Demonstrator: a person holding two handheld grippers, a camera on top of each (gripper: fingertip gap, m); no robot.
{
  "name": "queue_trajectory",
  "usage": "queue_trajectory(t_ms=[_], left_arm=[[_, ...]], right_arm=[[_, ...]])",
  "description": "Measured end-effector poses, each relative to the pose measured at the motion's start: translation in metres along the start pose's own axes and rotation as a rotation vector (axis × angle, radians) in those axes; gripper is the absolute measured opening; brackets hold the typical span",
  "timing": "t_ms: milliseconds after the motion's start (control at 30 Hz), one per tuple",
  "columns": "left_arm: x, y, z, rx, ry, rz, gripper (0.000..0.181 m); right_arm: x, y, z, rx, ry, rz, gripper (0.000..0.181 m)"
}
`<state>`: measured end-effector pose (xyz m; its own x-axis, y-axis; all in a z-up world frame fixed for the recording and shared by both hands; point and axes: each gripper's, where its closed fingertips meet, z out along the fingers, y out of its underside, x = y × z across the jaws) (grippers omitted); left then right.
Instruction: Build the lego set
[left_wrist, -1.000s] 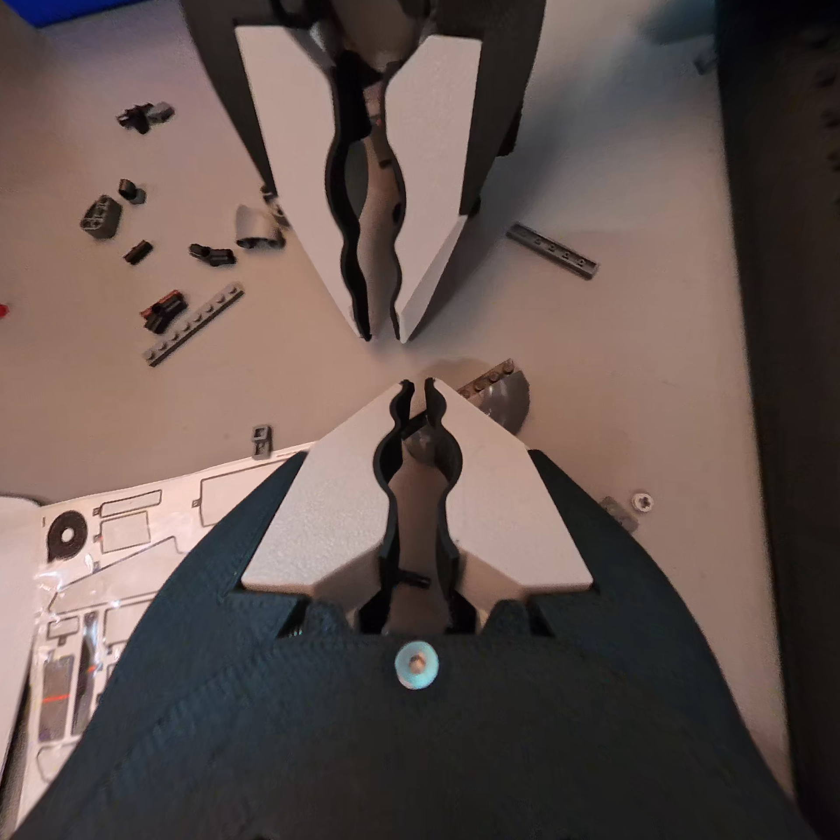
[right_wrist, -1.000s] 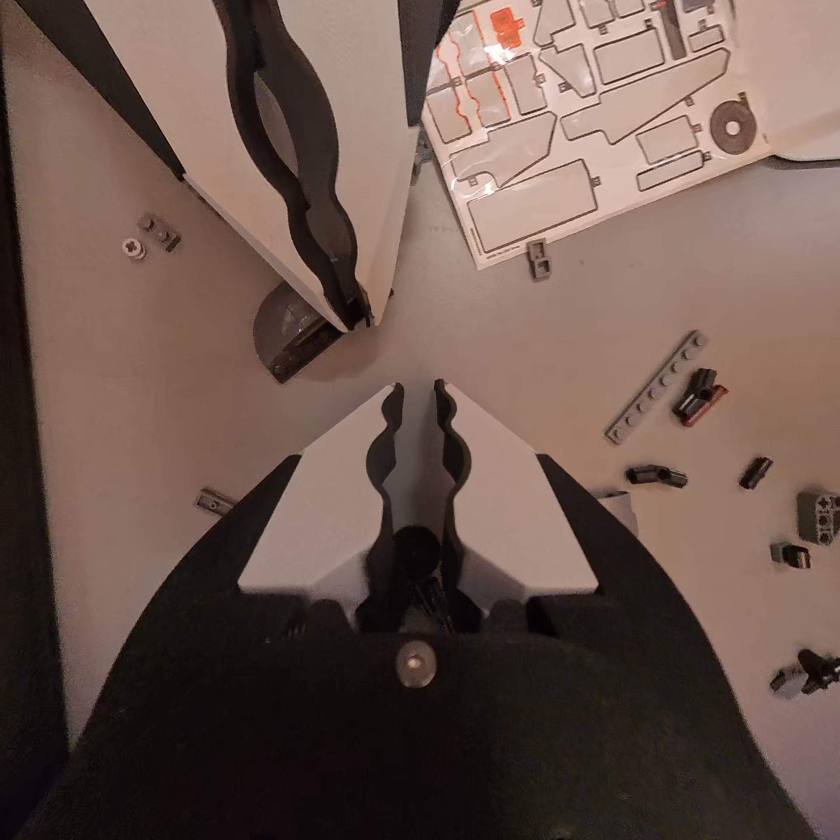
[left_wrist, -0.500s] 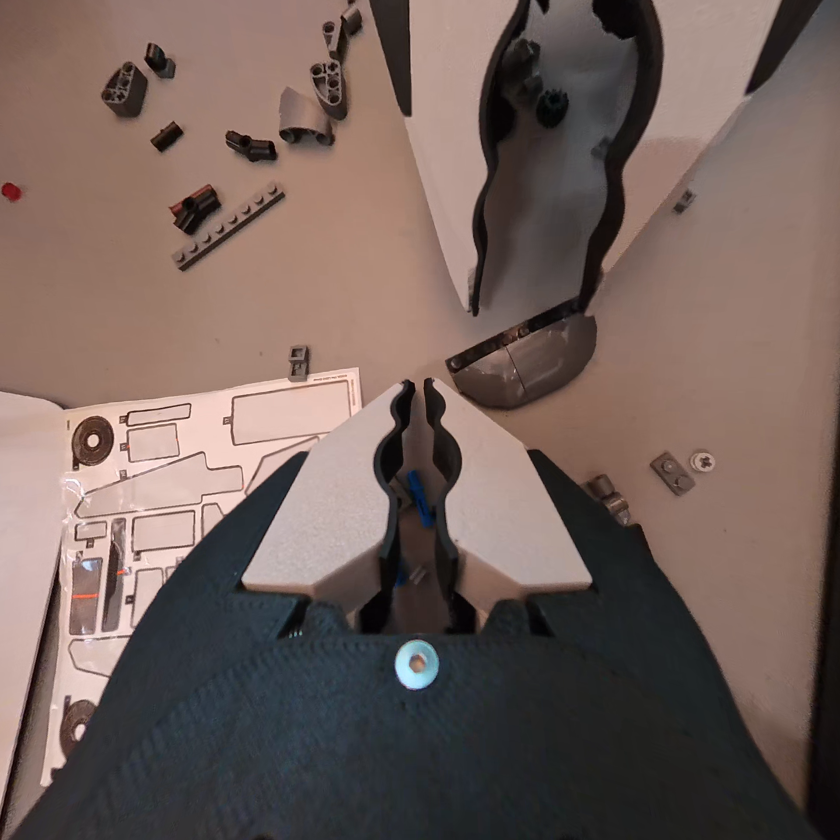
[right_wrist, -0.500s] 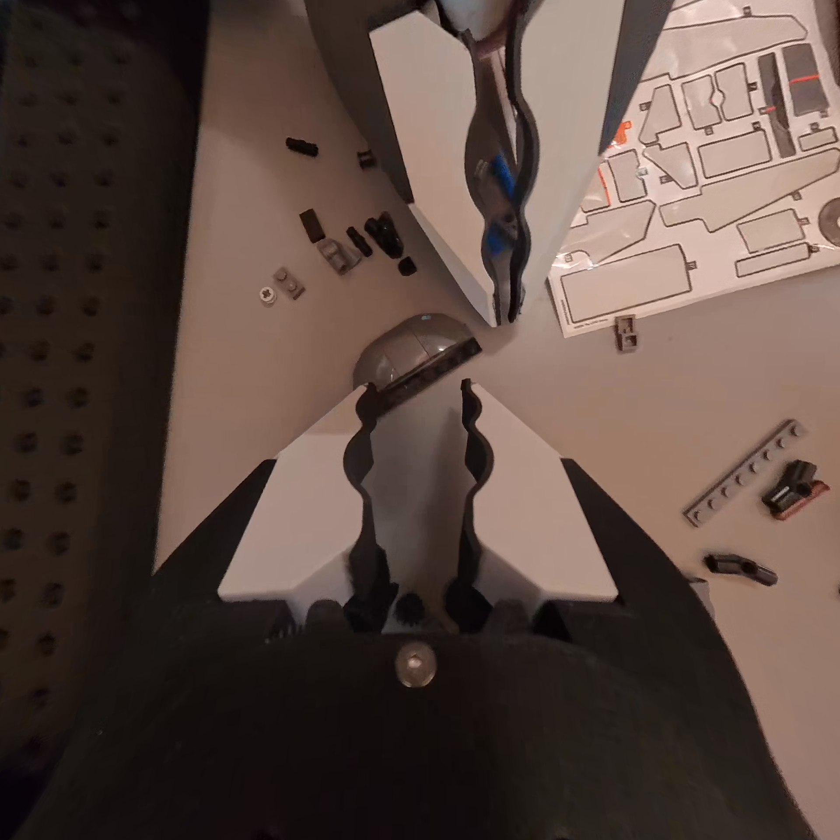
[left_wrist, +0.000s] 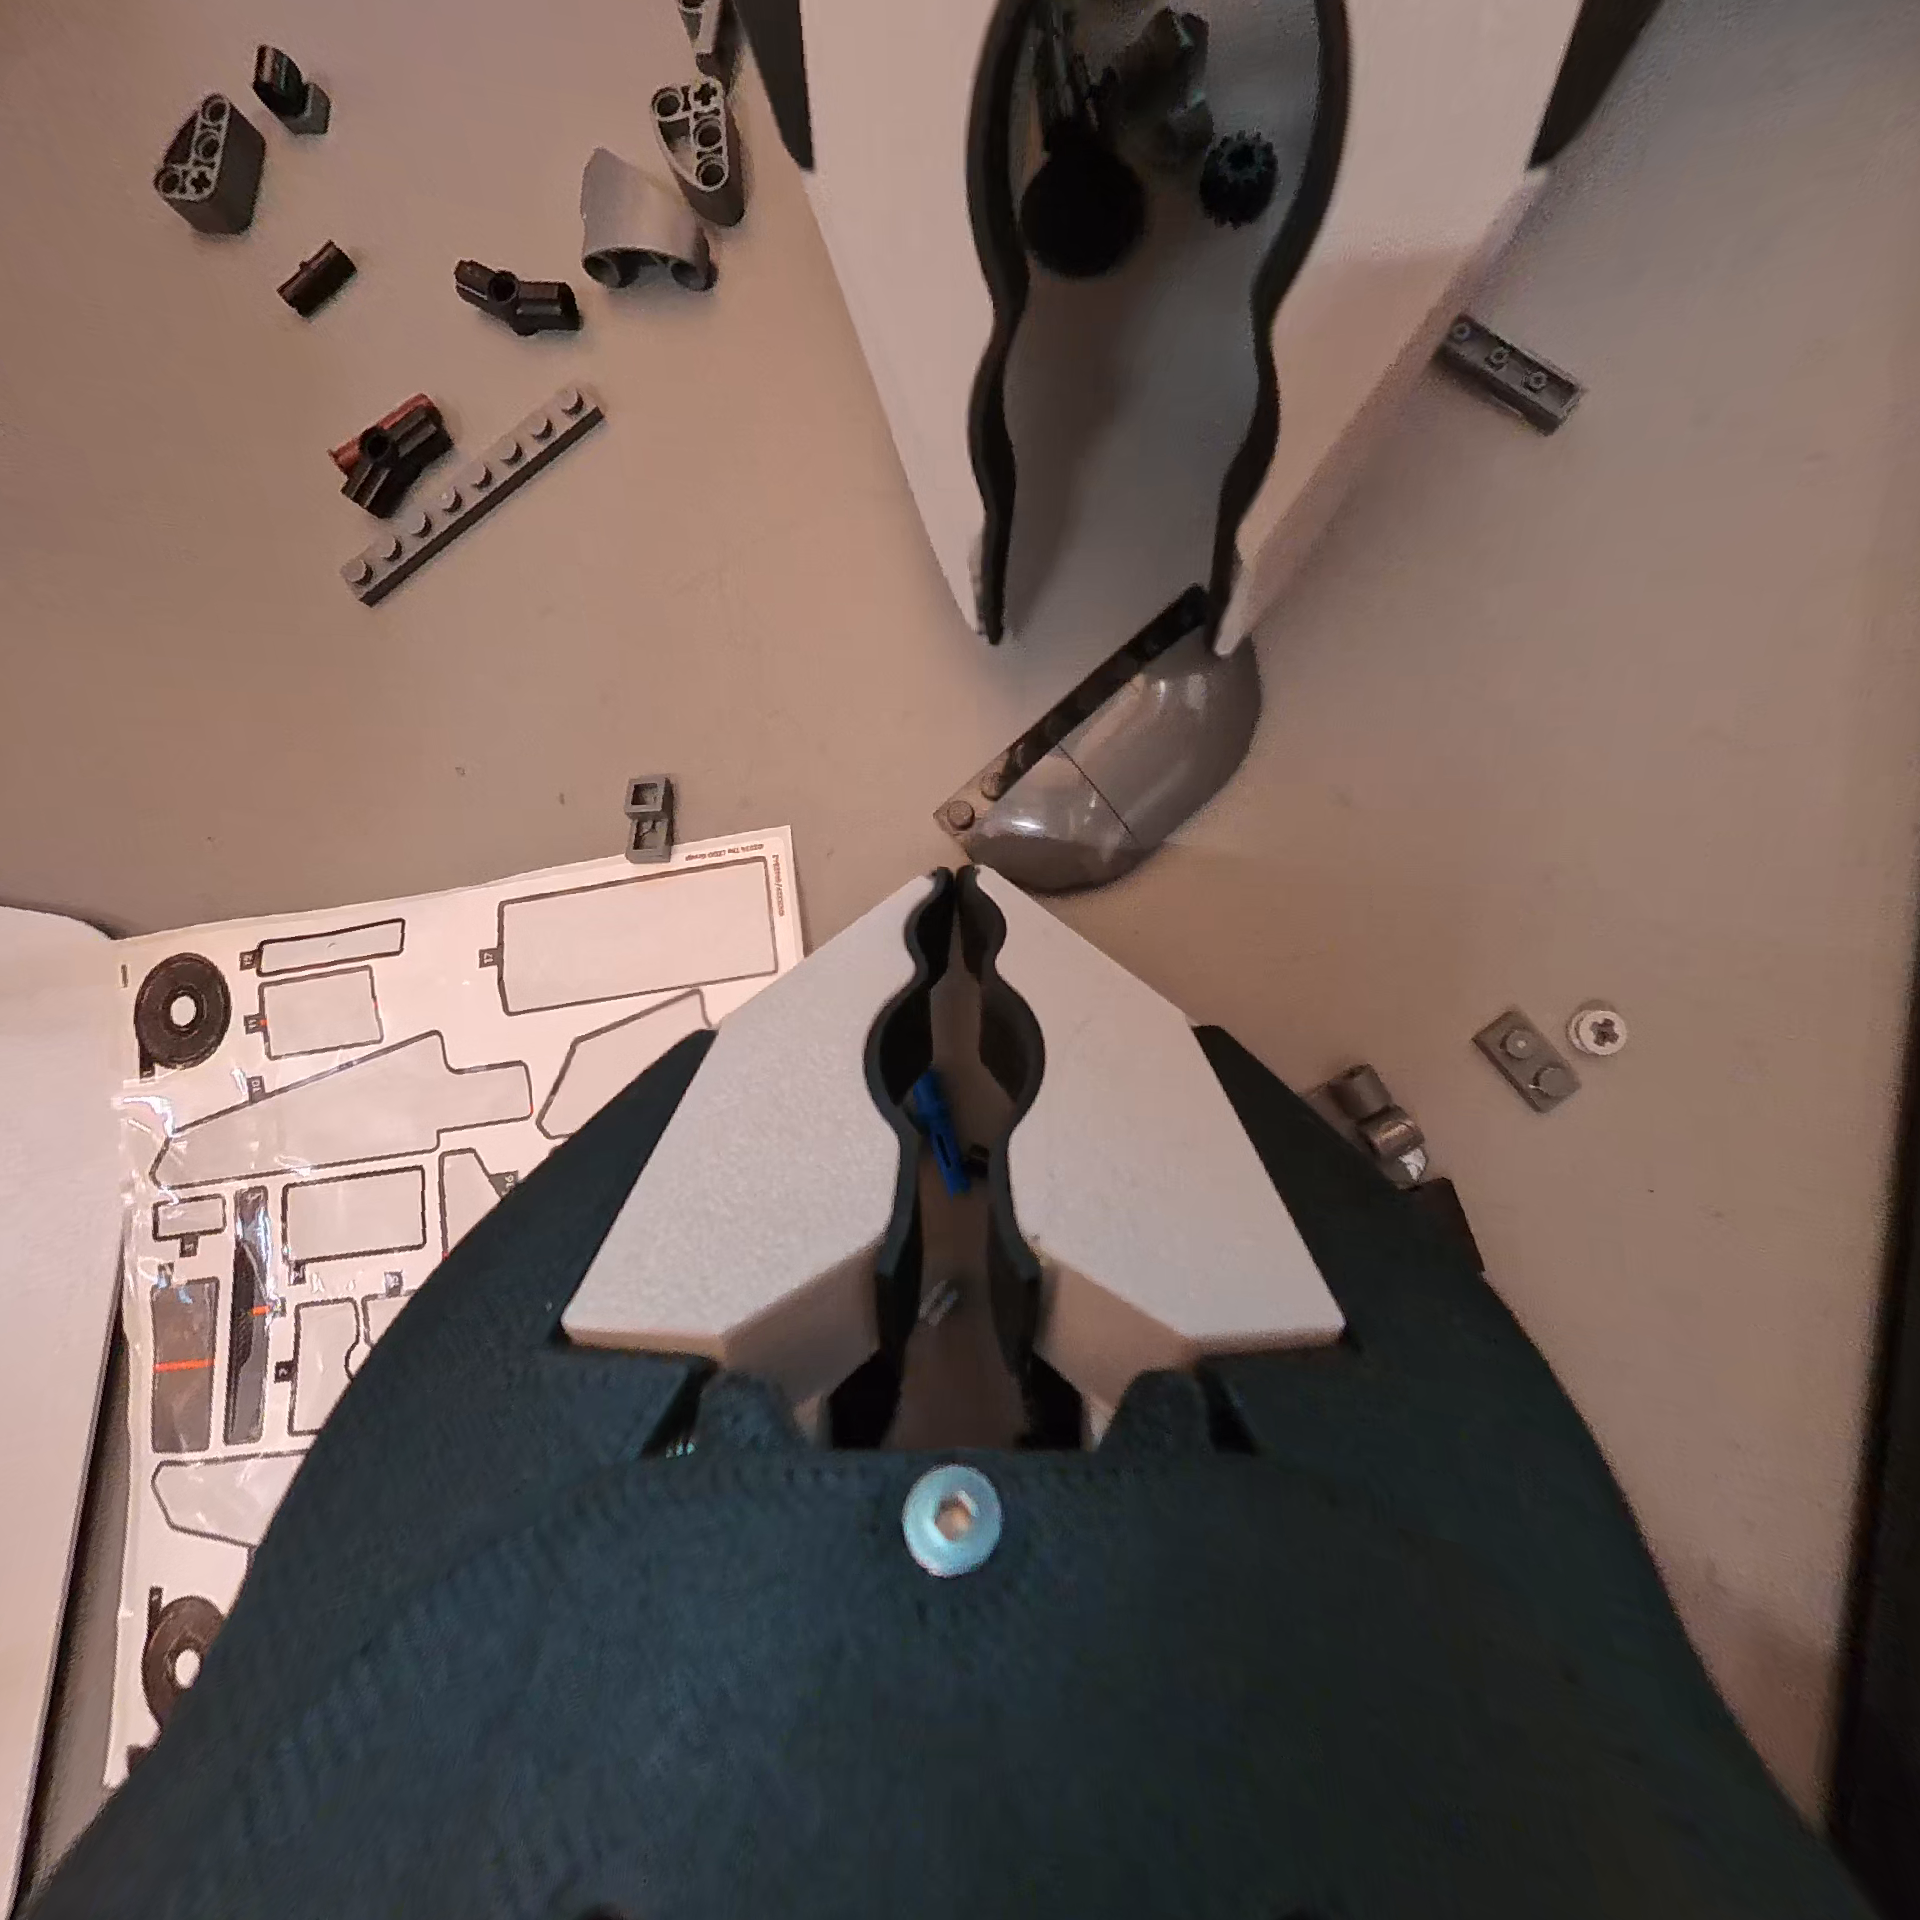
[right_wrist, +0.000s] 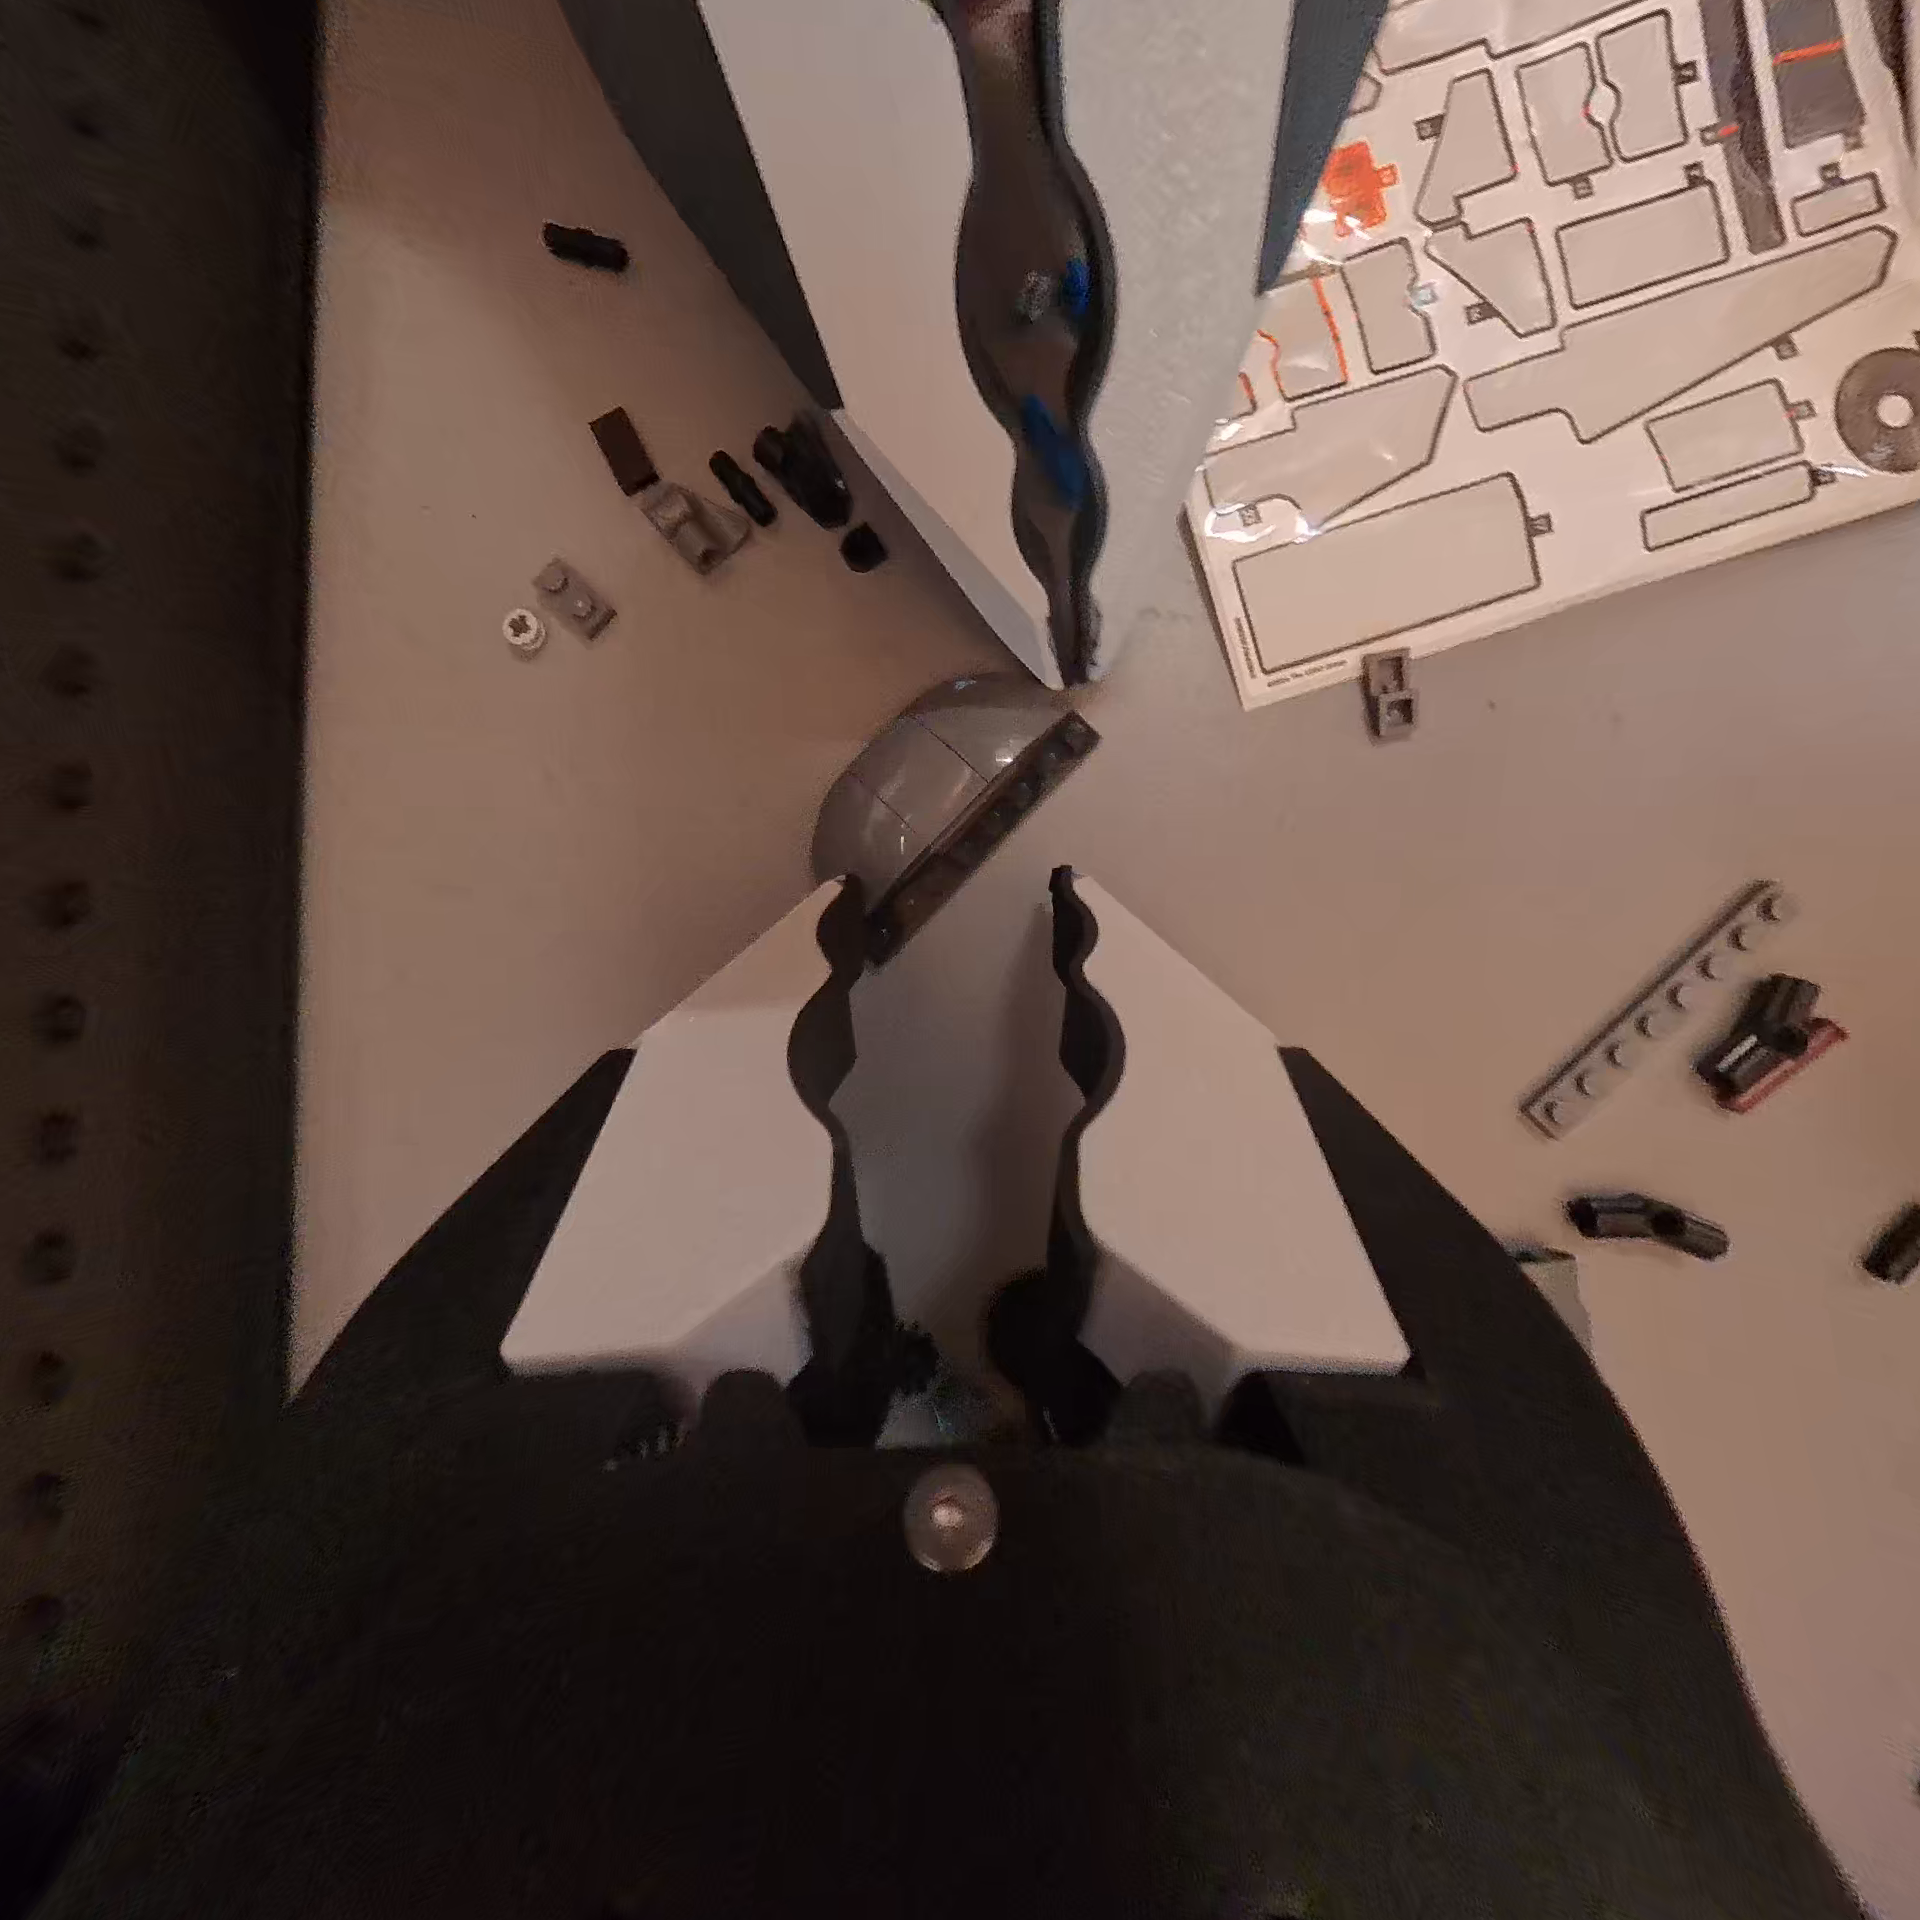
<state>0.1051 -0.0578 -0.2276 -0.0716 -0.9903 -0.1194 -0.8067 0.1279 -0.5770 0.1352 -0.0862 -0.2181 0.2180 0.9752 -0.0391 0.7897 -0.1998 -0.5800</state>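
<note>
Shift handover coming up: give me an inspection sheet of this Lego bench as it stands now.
Surface: pale grey table, flat, bare around the middle.
Job's things: dark grey curved assembly with a black studded strip along one edge, lying between both grippers; long grey studded plate; sticker sheet lying flat.
Clutter: loose dark connectors and beams at the far left; small grey plate beside a white round piece.
Grippers: left gripper shut, with a blue pin seen between its fingers; right gripper open, one fingertip at the strip's end.
Cables: nothing seen.
Surroundings: dark studded mat along the table edge.
</note>
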Motion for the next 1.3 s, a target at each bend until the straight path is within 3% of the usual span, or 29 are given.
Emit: queue_trajectory(t_ms=[433,900,1167,1300], left_arm=[[0.016,-0.001,-0.001,0.016,0.080,0.033,0.003],[0.011,-0.001,-0.001,0.021,0.062,0.025,0.000],[0.004,-0.001,-0.002,0.023,0.028,0.015,0.002],[-0.007,-0.008,-0.008,0.069,-0.020,-0.012,0.005]], right_arm=[[0.017,0.009,-0.010,-0.007,0.079,0.021,0.030],[0.016,0.008,-0.011,0.002,0.067,0.026,0.027],[0.019,-0.017,-0.028,0.175,0.055,0.077,0.035],[0.029,-0.015,-0.031,0.180,0.101,0.089,0.035]])
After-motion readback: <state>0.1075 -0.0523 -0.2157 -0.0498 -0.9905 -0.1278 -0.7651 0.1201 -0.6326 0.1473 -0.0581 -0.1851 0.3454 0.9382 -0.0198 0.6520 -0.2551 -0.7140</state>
